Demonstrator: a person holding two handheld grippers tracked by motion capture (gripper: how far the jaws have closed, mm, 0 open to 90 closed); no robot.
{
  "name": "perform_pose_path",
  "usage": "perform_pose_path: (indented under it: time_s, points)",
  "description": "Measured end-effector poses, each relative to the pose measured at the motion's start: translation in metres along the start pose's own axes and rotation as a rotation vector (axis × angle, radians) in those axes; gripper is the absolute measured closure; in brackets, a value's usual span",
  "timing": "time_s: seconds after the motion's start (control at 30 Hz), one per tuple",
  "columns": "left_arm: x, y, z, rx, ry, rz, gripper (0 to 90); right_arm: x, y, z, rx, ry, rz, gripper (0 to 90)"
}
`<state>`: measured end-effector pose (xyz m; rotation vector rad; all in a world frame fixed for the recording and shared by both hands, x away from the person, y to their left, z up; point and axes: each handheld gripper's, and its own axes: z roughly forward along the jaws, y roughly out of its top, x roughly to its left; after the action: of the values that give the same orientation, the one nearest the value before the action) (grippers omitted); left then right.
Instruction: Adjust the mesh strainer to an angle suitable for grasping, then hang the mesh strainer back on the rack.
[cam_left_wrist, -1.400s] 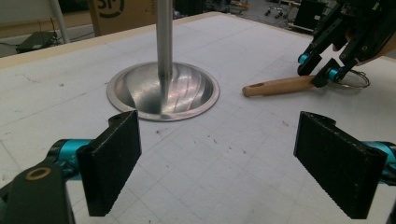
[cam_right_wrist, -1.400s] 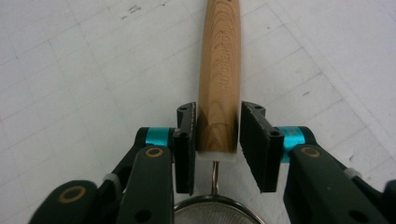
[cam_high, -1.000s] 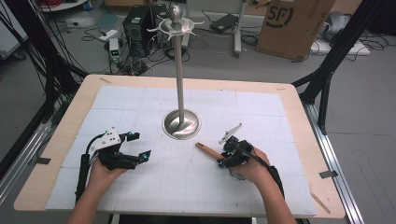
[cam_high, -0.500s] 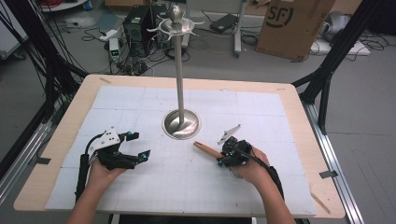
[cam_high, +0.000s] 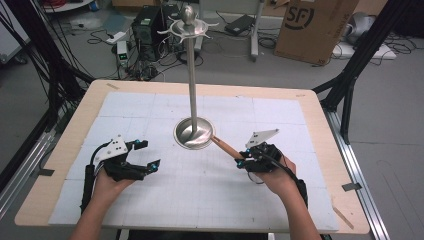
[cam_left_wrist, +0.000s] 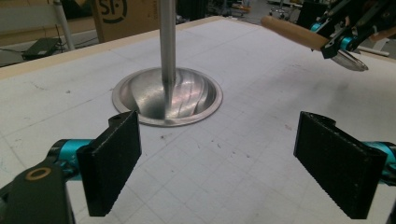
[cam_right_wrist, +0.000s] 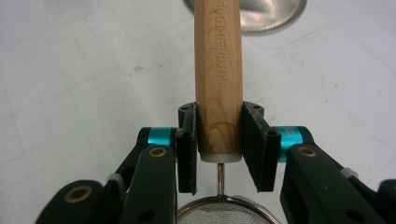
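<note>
A tall metal stand (cam_high: 192, 75) with hooks at its top (cam_high: 189, 27) rises from a round base (cam_high: 193, 133) at mid-table. My right gripper (cam_high: 241, 159) is shut on the wooden handle (cam_high: 226, 146) of a small mesh strainer, and the handle's free end reaches the base's rim. In the right gripper view the jaws clamp the handle (cam_right_wrist: 217, 70) near its metal end, with the mesh bowl (cam_right_wrist: 229, 212) just below. My left gripper (cam_high: 149, 153) rests open at the front left. Its pads (cam_left_wrist: 112, 163) are wide apart, facing the base (cam_left_wrist: 187, 93) and pole (cam_left_wrist: 167, 37).
The white gridded mat (cam_high: 200, 190) covers the wooden table (cam_high: 320, 130). Behind the table stand a cardboard box (cam_high: 315, 25), electronics and cables on the floor (cam_high: 145, 30). Black frame legs (cam_high: 350, 75) flank the table on both sides.
My right gripper has carried the strainer forward and left, bringing the handle's tip up to the stand's base. The left gripper has stayed put and open.
</note>
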<state>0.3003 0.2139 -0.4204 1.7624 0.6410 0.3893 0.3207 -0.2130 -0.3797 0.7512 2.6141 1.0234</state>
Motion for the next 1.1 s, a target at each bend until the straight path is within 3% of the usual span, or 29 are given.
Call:
perform_pose_path:
  time_s: [0.47, 0.63, 1.1]
  points:
    - [-0.001, 0.006, -0.01, -0.005, 0.014, 0.027, 15.5, -0.004, 0.019, -0.033, -0.163, -0.019, -0.009, 68.5]
    - [-0.001, 0.007, -0.012, -0.02, 0.015, 0.023, 15.5, -0.009, 0.024, -0.044, -0.252, -0.015, -0.026, 68.5]
    - [0.0, 0.008, -0.012, -0.015, 0.019, 0.022, 15.5, -0.019, 0.051, -0.067, -0.328, -0.009, -0.101, 68.4]
